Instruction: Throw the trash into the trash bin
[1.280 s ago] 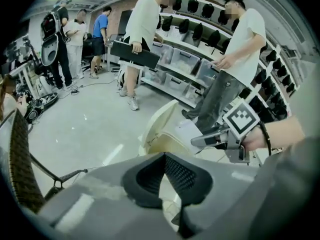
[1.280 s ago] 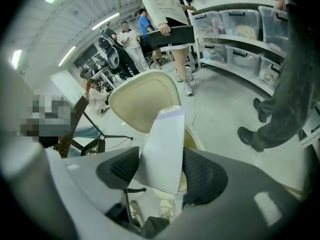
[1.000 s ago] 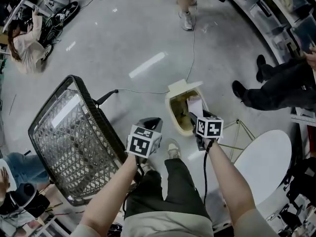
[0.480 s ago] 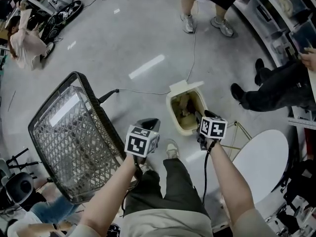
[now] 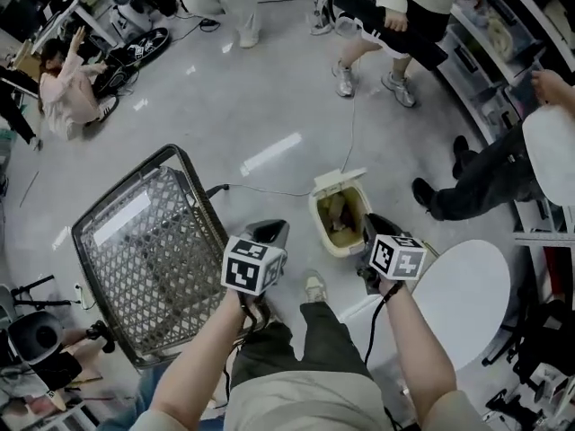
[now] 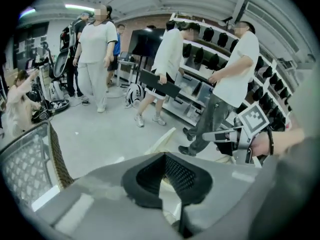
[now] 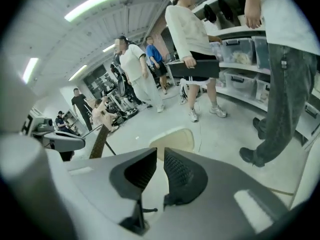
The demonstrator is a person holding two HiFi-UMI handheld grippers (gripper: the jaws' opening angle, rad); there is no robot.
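The cream trash bin (image 5: 316, 212) stands on the floor with its lid (image 5: 339, 180) flipped up and crumpled trash (image 5: 338, 214) inside. My right gripper (image 5: 371, 226) hovers just right of the bin's rim. Its jaws have just been closing and now stand a narrow slit apart with nothing between them. In the right gripper view the right gripper (image 7: 160, 151) points at the bin's lid (image 7: 172, 140). My left gripper (image 5: 272, 234) hangs left of the bin, shut and empty. From the left gripper (image 6: 163, 155) I see the lid (image 6: 161, 140) and the right gripper (image 6: 222, 134).
A tilted wire basket (image 5: 148, 245) stands at the left, and a cable (image 5: 269, 189) runs to the bin. A white round table (image 5: 472, 299) is at the right. Several people stand or sit around the floor, and shelves line the right side.
The white paper in my right gripper dropped into the bin and the jaws came together. Both grippers rose away from the bin. People beyond the bin walked closer.
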